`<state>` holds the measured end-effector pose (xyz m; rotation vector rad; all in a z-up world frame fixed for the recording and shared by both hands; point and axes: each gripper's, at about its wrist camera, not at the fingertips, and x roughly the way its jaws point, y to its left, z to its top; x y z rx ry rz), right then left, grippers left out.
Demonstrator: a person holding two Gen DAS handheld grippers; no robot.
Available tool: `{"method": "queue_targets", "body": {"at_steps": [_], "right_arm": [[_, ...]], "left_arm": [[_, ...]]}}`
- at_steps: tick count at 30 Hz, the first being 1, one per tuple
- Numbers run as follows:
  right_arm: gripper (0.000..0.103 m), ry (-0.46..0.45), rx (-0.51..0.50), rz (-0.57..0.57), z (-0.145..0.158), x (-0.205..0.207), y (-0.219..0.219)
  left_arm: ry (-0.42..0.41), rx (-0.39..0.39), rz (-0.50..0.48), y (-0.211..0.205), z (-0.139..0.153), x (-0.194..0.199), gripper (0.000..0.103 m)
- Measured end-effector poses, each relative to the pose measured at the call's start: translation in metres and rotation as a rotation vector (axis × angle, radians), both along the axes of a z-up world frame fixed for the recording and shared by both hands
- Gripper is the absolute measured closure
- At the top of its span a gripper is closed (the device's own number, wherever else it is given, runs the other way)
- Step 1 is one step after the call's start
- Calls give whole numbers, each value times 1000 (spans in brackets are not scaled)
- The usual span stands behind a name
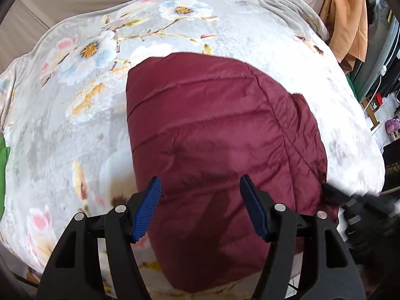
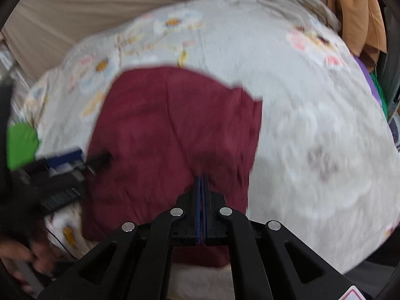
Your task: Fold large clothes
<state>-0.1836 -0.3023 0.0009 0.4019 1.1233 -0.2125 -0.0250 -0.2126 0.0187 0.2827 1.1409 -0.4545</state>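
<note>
The maroon jacket [image 1: 212, 137] looks already folded compact on the bed [image 1: 75, 100]; my left tool [image 1: 200, 195] is spread and empty, my right tool [image 2: 202, 182] pressed together, empty.

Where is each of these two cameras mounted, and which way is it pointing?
Left wrist view: sits on the left gripper, looking steeply down along its open jaws at the maroon jacket on the floral blanket; the right gripper shows blurred at the right edge.
Right wrist view: sits on the right gripper, jaws shut, looking down at the same jacket; the left gripper and a hand show at the left.
Shared: jacket, blanket, orange cloth hanging beyond.
</note>
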Motion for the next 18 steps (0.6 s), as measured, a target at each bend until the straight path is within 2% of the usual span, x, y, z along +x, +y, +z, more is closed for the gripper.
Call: {"method": "queue_targets", "body": {"at_steps": [5,9,12,16,18], "right_arm": [[103,39,-18,-26,-44,-5,6],[103,48,-48,-13,-56,1,12],[103,50,-44,-49,-38,-1,12],[94,-96,-37,-104,13,-20,11],[94,-113,-71,-81,27,-18,16]], "left_arm": [[27,28,-19,6,-13,-11,40],[12,53,-35,9,-23,-18,39],[0,61,-32,12,-22,-19,39],[-12,41,-15,22,-14,-17,39],[-8,26,-14,26,-11,-19,39]]}}
